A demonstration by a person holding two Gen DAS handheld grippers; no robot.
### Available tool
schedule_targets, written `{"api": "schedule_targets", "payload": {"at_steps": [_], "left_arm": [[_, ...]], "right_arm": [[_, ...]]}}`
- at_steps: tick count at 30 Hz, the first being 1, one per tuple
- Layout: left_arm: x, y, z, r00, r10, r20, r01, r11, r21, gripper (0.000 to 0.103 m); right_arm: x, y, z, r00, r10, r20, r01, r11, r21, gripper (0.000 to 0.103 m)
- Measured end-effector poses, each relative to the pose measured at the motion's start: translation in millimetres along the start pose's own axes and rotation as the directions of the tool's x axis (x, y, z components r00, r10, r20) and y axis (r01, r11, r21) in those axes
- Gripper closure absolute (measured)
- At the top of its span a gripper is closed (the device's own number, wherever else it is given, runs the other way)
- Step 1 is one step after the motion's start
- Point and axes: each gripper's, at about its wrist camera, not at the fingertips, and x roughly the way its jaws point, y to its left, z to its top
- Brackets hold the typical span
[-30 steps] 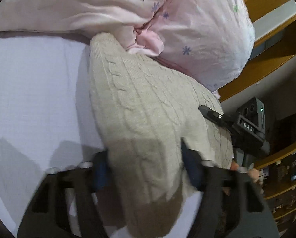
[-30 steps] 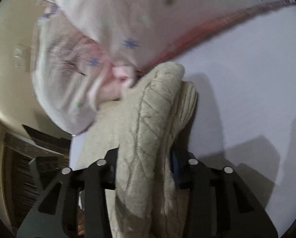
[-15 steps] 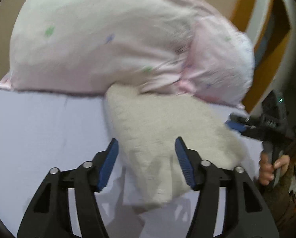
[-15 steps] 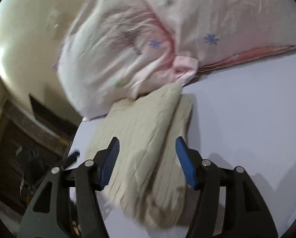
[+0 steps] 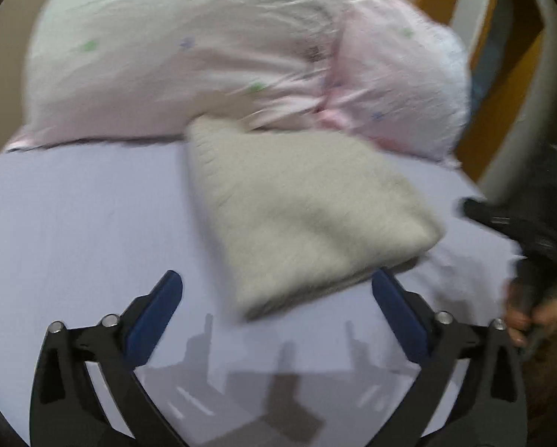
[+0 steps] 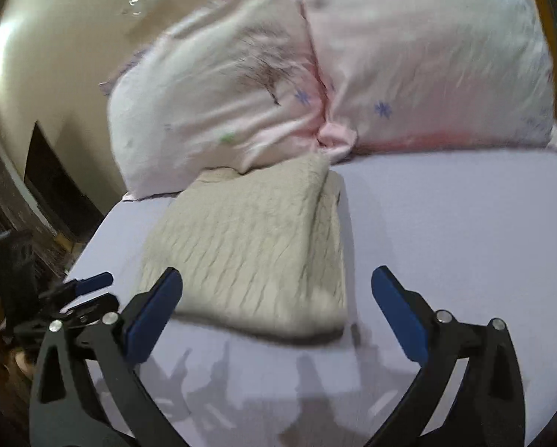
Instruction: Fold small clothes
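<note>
Sweater (image 5: pixel 301 216), beige cable-knit and folded into a thick wedge, lies at mid-frame on the lilac sheet (image 5: pixel 73 216), clear of both tools. At bottom centre the left gripper (image 5: pixel 276 285) stands wide apart and empty; the right gripper (image 6: pixel 276 281) is likewise spread, holding nothing, the sweater's near edge lying just beyond its blue pads (image 6: pixel 153 309). Across the upper frame, pink floral pillows (image 6: pixel 353 67) touch the sweater's far end.

Two black handheld grippers with blue finger pads.
Left gripper (image 5: pixel 277 311) and right gripper (image 6: pixel 277 311) show silver screws; a bare-skinned hand (image 5: pixel 528 320), seemingly, appears blurred.
</note>
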Motion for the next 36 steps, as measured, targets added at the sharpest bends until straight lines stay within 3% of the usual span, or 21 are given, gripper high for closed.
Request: {"api": "schedule_targets", "payload": {"at_steps": [3, 7, 14, 36], "left_arm": [[12.2, -3.7, -16.3, 0.988, 0.127, -0.091, -0.125, 0.992, 0.021, 0.001], [33.5, -2.8, -25.9, 0.971, 0.181, -0.159, -0.175, 0.983, 0.047, 0.001], [39.4, -0.1, -28.2, 0.964, 0.226, -0.138, -0.219, 0.974, 0.058, 0.001], [38.0, 0.3, -30.4, 0.964, 0.227, -0.135, -0.221, 0.974, 0.058, 0.001]], "right_arm": [[6.2, 22.7, -19.4, 0.991, -0.126, -0.051, 0.122, 0.990, -0.075, 0.002], [35.6, 41.6, -35.7, 0.964, -0.235, -0.127, 0.215, 0.965, -0.150, 0.002], [64.1, 40.4, -54.0, 0.913, -0.346, -0.217, 0.324, 0.937, -0.133, 0.002], [64.1, 41.3, -56.5, 0.908, -0.356, -0.221, 0.330, 0.933, -0.145, 0.002]]}}
